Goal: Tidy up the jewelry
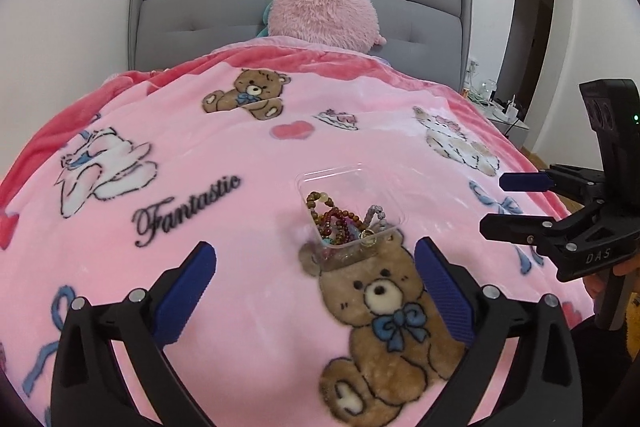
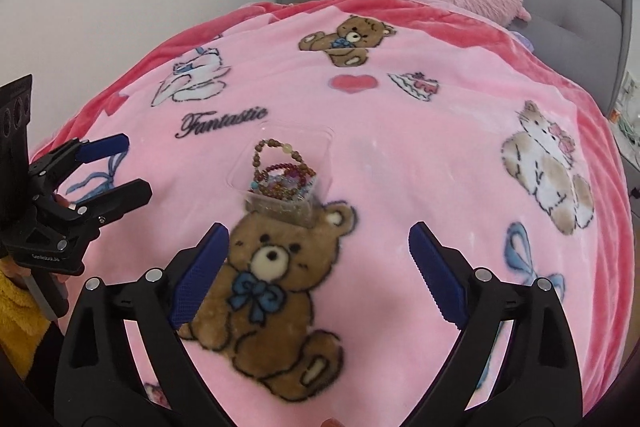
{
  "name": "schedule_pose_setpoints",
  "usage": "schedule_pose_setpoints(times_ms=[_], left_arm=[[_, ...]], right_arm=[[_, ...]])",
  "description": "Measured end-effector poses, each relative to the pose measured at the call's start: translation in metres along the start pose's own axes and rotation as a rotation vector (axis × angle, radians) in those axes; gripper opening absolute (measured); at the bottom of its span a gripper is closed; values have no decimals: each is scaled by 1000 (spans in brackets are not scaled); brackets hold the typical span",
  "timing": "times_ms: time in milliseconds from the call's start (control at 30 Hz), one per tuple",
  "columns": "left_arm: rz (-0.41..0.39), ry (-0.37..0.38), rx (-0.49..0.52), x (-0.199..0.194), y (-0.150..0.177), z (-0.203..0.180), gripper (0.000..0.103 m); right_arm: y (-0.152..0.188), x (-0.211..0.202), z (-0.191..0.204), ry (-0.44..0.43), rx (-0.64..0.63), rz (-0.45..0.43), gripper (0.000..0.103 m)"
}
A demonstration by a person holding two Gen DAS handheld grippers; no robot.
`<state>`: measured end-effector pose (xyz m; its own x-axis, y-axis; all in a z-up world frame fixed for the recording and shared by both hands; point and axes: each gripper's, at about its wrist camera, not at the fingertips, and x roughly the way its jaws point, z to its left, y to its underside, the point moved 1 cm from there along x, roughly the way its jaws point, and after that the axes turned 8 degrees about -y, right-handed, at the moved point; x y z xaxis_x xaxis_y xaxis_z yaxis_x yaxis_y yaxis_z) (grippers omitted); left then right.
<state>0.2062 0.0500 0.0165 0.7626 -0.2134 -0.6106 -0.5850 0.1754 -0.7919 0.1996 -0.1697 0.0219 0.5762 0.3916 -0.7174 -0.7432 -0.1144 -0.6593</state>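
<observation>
A clear plastic box sits on the pink bear-print blanket, and a heap of bead bracelets fills its near end. My left gripper is open just short of the box, blue pads wide apart, with nothing between them. My right gripper hovers open to the box's right. In the right wrist view the same box with its bracelets lies ahead of the open right gripper. The left gripper is open at the left edge.
A fluffy pink plush cushion leans on the grey padded headboard at the far end of the bed. A cluttered bedside stand and a dark doorway are to the right. A yellow sleeve shows at lower left.
</observation>
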Motion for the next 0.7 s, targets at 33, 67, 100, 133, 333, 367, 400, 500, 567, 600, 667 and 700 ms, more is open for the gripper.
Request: schedule_pose_setpoints(times_ms=[33,67,100,133,333,367,400,500,567,600,667,700], left_arm=[[1,4,1,1,0,-1,98],[1,7,0,1,-1,-4,98],[-3,-1,0,2,-1,-5,98],[-5,-6,1,2,-1,-7,98],[10,12,13,7,-4,-14,98],[8,16,16,7,-5,-15,98],[6,18,20,7,-6,-16,98],[1,17,26,6,-8,-18,98],[0,19,24,6,-8,-17,98],[2,22,22,6,-8,-17,98],[3,26,19,6,-10,-17,98],[3,27,21,6,-10,-17,98]], right_arm=[[1,0,-2,-2,4,4,87],[2,0,-3,1,6,2,87],[3,0,-4,4,7,3,87],[3,0,-5,3,8,5,87],[3,0,-4,-8,3,-2,87],[3,0,-3,-8,0,-2,87],[3,0,-2,-7,-4,-2,87],[3,0,-1,-7,-10,-5,87],[3,-1,-1,-10,-8,-7,87],[3,-1,-1,-10,-8,-6,87],[3,-1,-1,-12,-10,-5,87],[2,0,0,-12,-10,-4,87]])
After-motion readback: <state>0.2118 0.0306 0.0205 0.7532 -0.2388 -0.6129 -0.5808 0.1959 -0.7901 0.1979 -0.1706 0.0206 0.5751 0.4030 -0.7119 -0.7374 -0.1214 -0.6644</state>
